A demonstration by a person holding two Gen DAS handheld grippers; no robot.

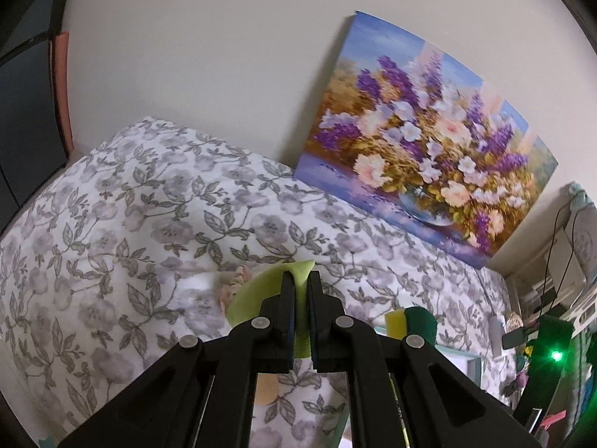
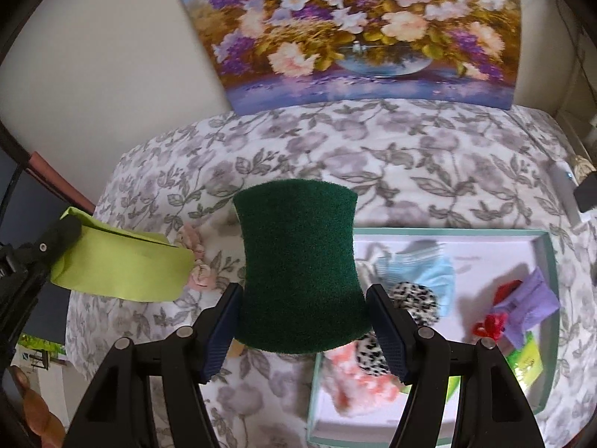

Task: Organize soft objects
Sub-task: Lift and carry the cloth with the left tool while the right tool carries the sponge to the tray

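Both tongs loaded; the box lies to the right.
Right tongs [image 2: 303,330] clamp the green sponge [image 2: 298,265], nearest the teal-rimmed box [image 2: 551,283] on the bed; left tongs [image 1: 300,287] pinch a lime cloth [image 1: 257,291] farther left.

Box [image 2: 548,261] on bed [image 2: 410,156], painting [image 2: 354,30] behind

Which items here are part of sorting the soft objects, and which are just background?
Part of the job:
- dark green scouring sponge in the right gripper
- light green cloth in the left gripper
- teal-rimmed white box
- leopard-print scrunchie inside

Background:
- floral painting
- grey floral bedspread
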